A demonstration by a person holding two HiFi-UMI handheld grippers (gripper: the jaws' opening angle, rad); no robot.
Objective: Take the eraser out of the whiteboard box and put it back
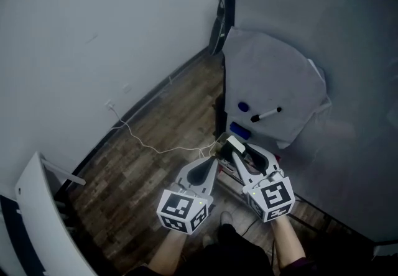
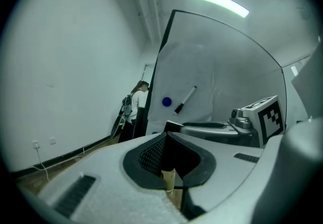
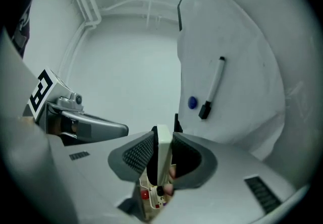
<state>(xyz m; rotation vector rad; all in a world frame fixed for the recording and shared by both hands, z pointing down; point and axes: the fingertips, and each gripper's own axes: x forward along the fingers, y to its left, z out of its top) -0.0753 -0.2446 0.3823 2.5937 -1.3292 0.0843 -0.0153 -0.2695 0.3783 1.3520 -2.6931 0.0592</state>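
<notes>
Two claws hang before the whiteboard [image 1: 273, 82]. The right claw [image 3: 160, 140] grips the eraser [image 3: 162, 155], which stands on edge. The box [image 3: 150, 197] lies just below it. The left claw [image 2: 165, 137] is beside it, clenched and empty.

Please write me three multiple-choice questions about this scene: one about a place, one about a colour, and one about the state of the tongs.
1. Where is the black marker?
A. on a shelf
B. on the whiteboard
C. on a chair

2. What colour is the round magnet?
A. red
B. green
C. blue

3. The right tongs are:
A. shut on the eraser
B. open and empty
C. shut on a cup

Answers:
1 B, the marker shows on the whiteboard's face.
2 C, it is a blue dot beside the marker.
3 A, both pads press the eraser's flat sides.
</notes>
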